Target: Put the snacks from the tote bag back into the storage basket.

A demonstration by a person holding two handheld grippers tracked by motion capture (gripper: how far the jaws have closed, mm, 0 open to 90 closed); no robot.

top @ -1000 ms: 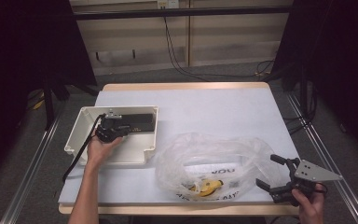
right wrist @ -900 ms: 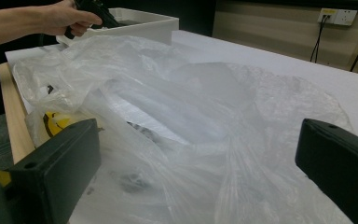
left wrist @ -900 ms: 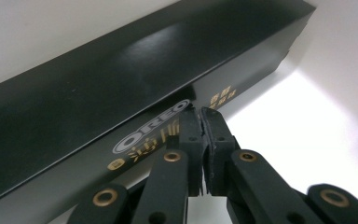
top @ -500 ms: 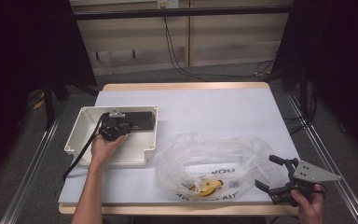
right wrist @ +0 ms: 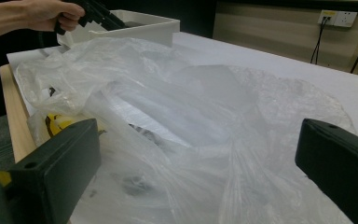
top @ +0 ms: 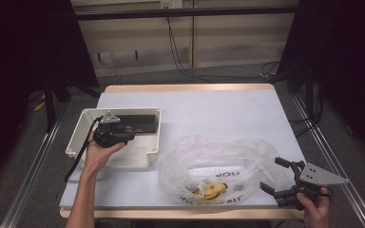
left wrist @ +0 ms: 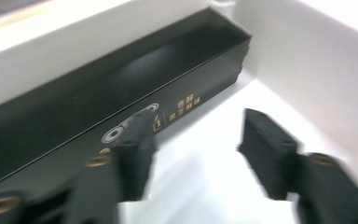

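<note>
Right, left gripper sits over the white tray at approx 9 o'clock on the bench, jaws just been opening, now about half spread w/ nothing between them. Left gripper view: both jaws blurred, bare white tray floor in the gap, black box lying just past them toward 11 o'clock, one jaw tip overlapping its printed side; touching or not, can't tell. High view has that black box flat along the tray's far wall, free of the jaws.

Right gripper down at 5 o'clock near the bench edge, jaws wide, gripping nothing. Its own view puts the clear plastic bag crumpled between and beyond the jaws; pads look clear of it, though the film near the left-hand jaw is hard to read.

Hidden bits: something yellow inside the bag, seen thru the film, can't make out what; bag print unreadable. Left hand covers much of its gripper from above.
</note>
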